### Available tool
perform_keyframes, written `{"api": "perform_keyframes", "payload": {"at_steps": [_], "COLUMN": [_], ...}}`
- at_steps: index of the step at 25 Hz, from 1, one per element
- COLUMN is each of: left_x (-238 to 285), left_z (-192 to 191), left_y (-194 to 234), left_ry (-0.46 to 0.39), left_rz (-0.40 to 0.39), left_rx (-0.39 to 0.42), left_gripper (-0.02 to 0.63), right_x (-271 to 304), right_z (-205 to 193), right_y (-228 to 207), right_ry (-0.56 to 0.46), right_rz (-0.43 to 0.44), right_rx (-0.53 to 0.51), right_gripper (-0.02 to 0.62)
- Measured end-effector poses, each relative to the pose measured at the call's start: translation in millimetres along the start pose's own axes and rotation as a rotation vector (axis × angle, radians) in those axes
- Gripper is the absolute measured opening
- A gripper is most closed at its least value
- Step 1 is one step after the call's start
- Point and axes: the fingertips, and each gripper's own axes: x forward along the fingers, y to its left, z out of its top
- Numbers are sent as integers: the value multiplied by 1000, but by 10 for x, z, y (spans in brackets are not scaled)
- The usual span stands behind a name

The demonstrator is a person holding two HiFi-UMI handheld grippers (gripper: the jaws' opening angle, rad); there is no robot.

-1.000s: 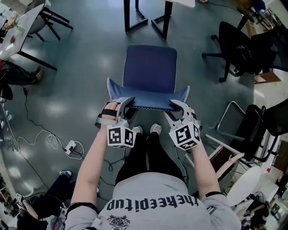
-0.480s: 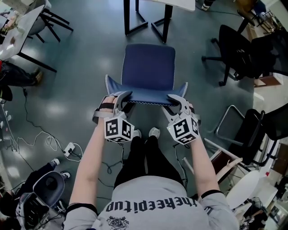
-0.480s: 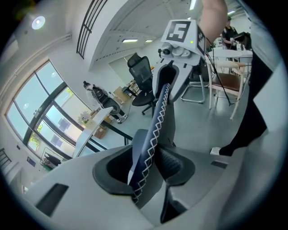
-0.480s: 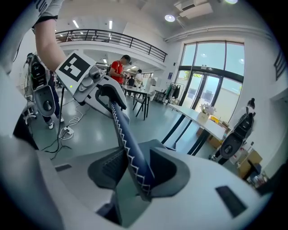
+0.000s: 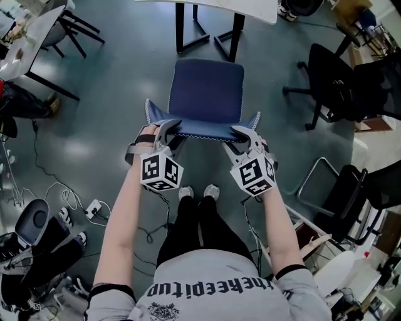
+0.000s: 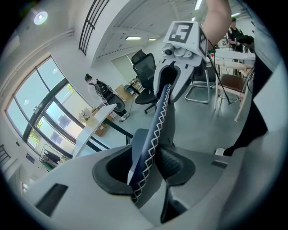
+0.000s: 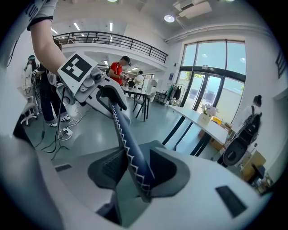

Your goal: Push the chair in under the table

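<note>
Left gripper and right gripper are both clamped on the top edge of the chair's backrest, one near each corner. The left gripper view shows the blue stitched edge pinched between the pads of the left gripper. The right gripper view shows the same on the right gripper, with the fabric running straight through the jaws. No slip visible on either side.

Change over the last second:
- The chair has rolled forward, away from the person, and both grippers have travelled with it on the same grip points.
- The white worktop now fills more of the top of the head view, and its black legs sit closer to the seat's front edge.
- The person has stepped in behind it. Feet are now well behind the backrest.
- The chair has stayed square to the worktop, no visible yaw.

Read: the push is under way and tracking straight, roughly mid-task. The seat front is just short of the leg feet and looks not yet under the top. The right front corner of the seat lines up close to the right leg foot, so that's the likely snag. A slight leftward bias may be needed to clear it. Floor ahead of the chair is bare. Cables lie off to the left, out of the path.
</note>
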Motion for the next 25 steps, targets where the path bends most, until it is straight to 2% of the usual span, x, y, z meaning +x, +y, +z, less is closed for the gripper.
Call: {"api": "perform_keyframes", "payload": {"at_steps": [11,25], "left_x": [246,628], "left_z": [13,0], "left_y": [335,837], "left_ry": [0,-19], "left_rz": [24,8], "left_rx": [-10,7], "left_gripper": [169,167], "right_x": [223,592], "right_z": [88,209], "right_y": [-357,-889], "right_ry": [-15,-8], "right_rz": [17,12], "right_rx": [-13,4], "right_gripper": [156,162]}}
